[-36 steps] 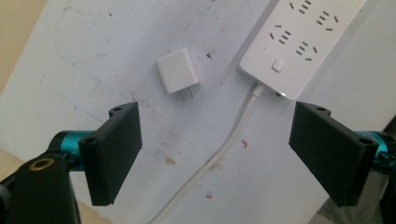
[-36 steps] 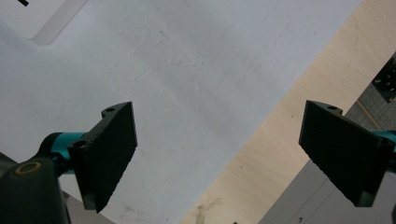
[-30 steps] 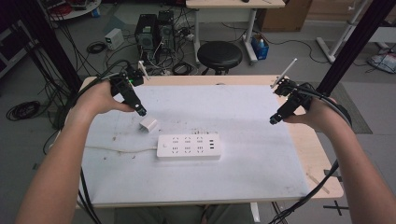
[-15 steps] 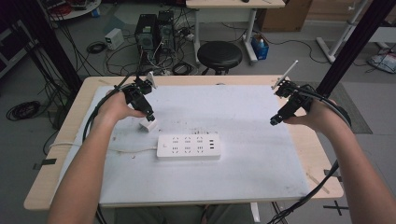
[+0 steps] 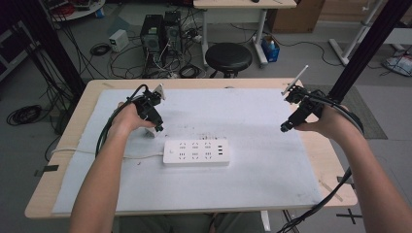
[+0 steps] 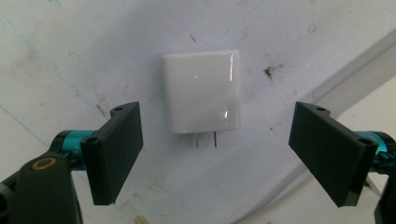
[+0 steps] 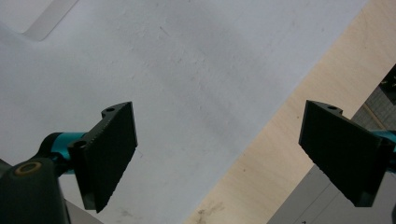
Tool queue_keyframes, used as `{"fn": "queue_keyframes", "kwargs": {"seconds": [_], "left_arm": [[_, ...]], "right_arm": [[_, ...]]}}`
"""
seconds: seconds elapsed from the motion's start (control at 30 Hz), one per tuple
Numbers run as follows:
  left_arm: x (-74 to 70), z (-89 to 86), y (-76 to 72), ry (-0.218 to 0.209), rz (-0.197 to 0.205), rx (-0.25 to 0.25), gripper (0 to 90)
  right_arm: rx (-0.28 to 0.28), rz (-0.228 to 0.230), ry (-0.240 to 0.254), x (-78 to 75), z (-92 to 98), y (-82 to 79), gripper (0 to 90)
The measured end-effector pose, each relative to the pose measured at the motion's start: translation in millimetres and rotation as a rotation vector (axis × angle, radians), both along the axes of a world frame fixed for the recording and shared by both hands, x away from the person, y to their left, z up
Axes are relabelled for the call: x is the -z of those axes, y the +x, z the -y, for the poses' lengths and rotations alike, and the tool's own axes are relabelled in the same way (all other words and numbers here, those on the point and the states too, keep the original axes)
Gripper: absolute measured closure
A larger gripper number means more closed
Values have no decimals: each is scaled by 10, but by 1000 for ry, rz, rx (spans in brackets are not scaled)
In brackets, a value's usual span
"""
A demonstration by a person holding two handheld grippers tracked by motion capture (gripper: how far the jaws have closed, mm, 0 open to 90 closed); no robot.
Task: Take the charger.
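Note:
A small white plug adapter (image 6: 201,91) lies flat on the white mat, its two metal prongs pointing toward my left gripper (image 6: 217,154). The left jaws stand wide on either side of it and touch neither face; they have just been closing a little with the adapter between them. In the high view the left gripper (image 5: 158,127) points down at the adapter (image 5: 151,131), just left of and behind a white power strip (image 5: 196,152). My right gripper (image 5: 285,128) hovers open over the mat's right side, nothing between its jaws (image 7: 217,154).
The power strip's cord (image 5: 97,153) runs left off the wooden table (image 5: 63,145). The white mat (image 5: 252,184) covers most of the tabletop. Beyond the far edge stand a black stool (image 5: 228,56), computer towers (image 5: 160,31) and loose cables on the floor.
My left gripper has sunk and moved right, down onto the adapter. The right hand and the power strip have stayed where they were.

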State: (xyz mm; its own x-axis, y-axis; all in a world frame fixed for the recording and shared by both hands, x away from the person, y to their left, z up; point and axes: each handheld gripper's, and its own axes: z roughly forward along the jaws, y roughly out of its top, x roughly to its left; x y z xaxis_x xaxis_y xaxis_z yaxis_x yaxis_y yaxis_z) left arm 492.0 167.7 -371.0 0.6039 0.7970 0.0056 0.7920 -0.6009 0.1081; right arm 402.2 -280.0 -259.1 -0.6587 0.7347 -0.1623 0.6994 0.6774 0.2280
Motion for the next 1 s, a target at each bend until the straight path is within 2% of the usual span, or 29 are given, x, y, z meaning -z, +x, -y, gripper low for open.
{"fn": "queue_keyframes", "kwargs": {"seconds": [0.03,0.23,0.3,0.4,0.47,0.53,0.67,0.77,0.8,0.9,0.97,1.0], "left_arm": [[56,11,12,10,-3,-1,189],[180,22,51,20,-23,-6,189],[219,21,58,16,-30,-15,218],[248,21,62,18,-25,-24,219],[259,16,76,25,-33,-12,220],[283,32,72,15,-28,-20,247],[319,47,83,54,-28,-17,270],[352,52,85,53,-29,-22,271],[357,53,86,66,-31,-16,295],[370,56,91,59,-33,-12,321],[372,61,97,71,-33,-11,321],[374,63,95,68,-29,-13,376]], "right_arm": [[1,-1,1,5,5,4,108],[5,-10,0,40,38,28,108],[9,-11,-1,60,52,35,108],[16,-15,1,78,56,36,108],[10,-16,-4,92,66,45,108],[8,-16,0,102,69,49,108],[10,-19,-3,103,74,47,108],[10,-20,-1,104,81,42,108],[14,-19,1,108,87,38,108],[18,-18,-3,105,107,39,108],[13,-16,-1,108,114,41,108],[14,-17,-3,112,119,40,108]]}}
